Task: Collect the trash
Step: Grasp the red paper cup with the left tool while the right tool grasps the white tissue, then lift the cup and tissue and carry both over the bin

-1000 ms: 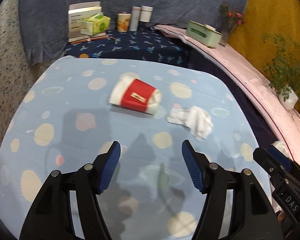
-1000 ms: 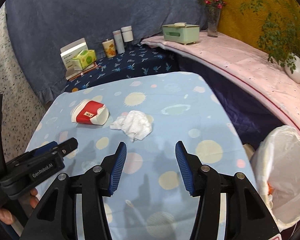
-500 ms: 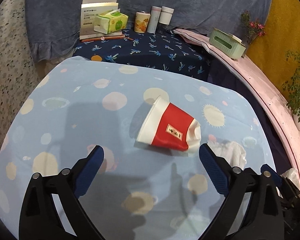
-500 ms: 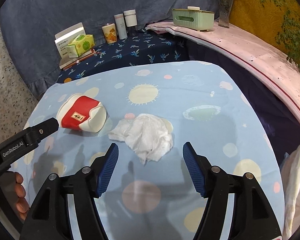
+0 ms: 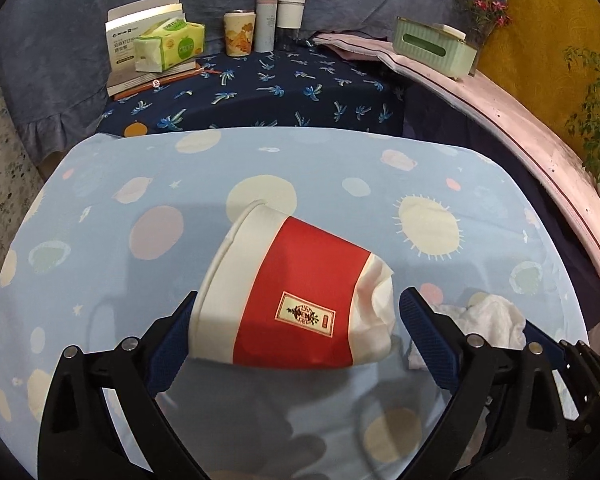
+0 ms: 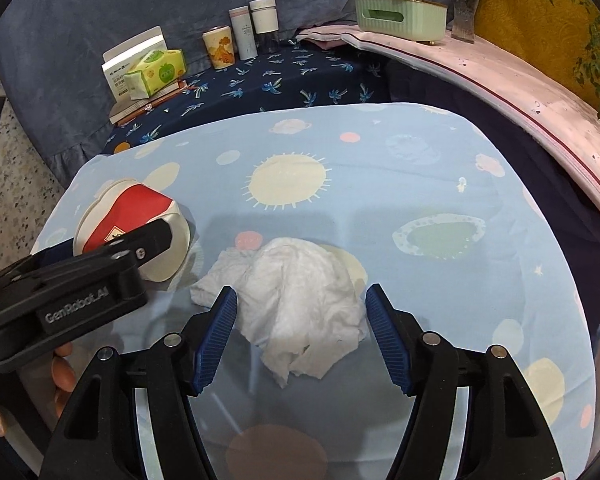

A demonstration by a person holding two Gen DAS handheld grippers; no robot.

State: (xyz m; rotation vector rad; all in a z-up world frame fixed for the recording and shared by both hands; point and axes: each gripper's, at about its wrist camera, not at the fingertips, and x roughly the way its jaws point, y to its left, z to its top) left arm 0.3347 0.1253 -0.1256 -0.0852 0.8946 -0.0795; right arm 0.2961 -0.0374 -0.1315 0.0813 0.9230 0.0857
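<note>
My left gripper [image 5: 296,334], jaws wide, straddles the paper cup [image 5: 296,292]; right gripper [image 6: 302,336], jaws apart, half-hides the tissue [image 6: 296,292]

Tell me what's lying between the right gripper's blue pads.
A crumpled white tissue, resting on the light blue spotted tablecloth; the right gripper straddles it with open jaws, pads not pressing. The right wrist view shows this.

both grippers [image 5: 294,336] [image 6: 300,336] angled down, jaws spread.
</note>
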